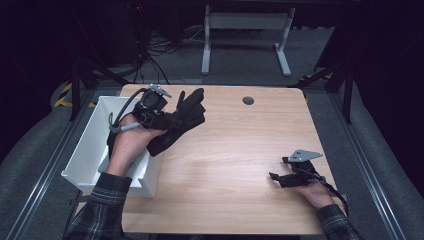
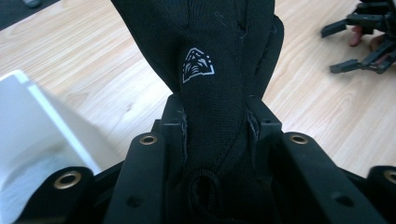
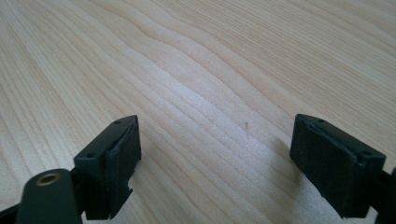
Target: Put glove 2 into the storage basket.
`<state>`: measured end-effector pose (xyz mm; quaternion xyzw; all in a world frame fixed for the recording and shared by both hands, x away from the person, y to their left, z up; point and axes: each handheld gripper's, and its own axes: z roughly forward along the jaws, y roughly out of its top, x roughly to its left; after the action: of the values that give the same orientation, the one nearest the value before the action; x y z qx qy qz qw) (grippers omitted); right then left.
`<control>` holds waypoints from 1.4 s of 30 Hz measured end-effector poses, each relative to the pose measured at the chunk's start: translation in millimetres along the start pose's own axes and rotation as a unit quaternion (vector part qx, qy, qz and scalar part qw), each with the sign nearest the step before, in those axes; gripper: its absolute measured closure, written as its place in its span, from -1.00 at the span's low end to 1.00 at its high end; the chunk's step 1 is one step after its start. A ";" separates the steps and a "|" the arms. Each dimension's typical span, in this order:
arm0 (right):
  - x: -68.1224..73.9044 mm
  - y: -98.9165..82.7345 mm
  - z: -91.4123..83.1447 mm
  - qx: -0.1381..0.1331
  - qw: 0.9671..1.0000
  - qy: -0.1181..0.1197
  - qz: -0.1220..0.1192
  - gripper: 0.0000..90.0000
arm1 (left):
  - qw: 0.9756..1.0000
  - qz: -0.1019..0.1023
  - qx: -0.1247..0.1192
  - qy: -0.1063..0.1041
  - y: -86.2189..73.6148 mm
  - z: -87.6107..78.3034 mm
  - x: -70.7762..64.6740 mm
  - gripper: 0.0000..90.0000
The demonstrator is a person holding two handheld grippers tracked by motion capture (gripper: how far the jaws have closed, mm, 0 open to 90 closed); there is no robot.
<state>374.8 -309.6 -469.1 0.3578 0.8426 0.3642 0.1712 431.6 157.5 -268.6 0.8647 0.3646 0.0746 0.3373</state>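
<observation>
A black glove [image 1: 186, 116] with a small white emblem [image 2: 198, 64] is held up over the table's left part, beside the white bin. My left gripper [image 1: 167, 120] is shut on the glove [image 2: 212, 56]; both pads press its cuff end, and the fingers of the glove point away from the gripper. My right gripper [image 1: 276, 170] rests low at the table's right front, open, its two pads [image 3: 114, 163] wide apart over bare wood with nothing between them. It also appears far off in the left gripper view as the other gripper [image 2: 362, 44].
A white plastic bin [image 1: 95, 145] hangs at the table's left edge, beneath the left forearm. The wooden table [image 1: 235, 165] has a round cable hole [image 1: 248, 100] near its far edge. White desk legs and cables stand on the floor beyond.
</observation>
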 end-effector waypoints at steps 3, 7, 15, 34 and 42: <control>0.0 0.0 0.0 0.000 1.000 0.000 0.000 -0.62 | 1.000 -0.011 -0.004 0.007 -5.8 -7.4 7.6 0.48; 0.0 0.0 0.1 0.000 1.000 0.000 0.000 -0.62 | 0.999 -0.024 -0.010 0.019 -12.6 -17.5 17.0 0.48; 0.0 0.0 0.1 0.000 1.000 0.000 0.000 -0.62 | 0.997 -0.055 -0.016 0.049 -31.3 -35.4 37.4 0.48; 0.0 0.0 0.1 0.000 1.000 -0.001 0.000 -0.62 | 0.988 -0.127 -0.009 0.092 -82.2 -41.6 73.5 0.48; 0.0 0.0 0.1 0.000 1.000 0.000 0.000 -0.62 | 0.982 -0.158 0.007 0.106 -102.4 -29.6 89.1 0.48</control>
<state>374.9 -309.6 -469.2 0.3582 0.8424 0.3643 0.1715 425.5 285.7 -321.7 0.7856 0.5310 0.1094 0.2983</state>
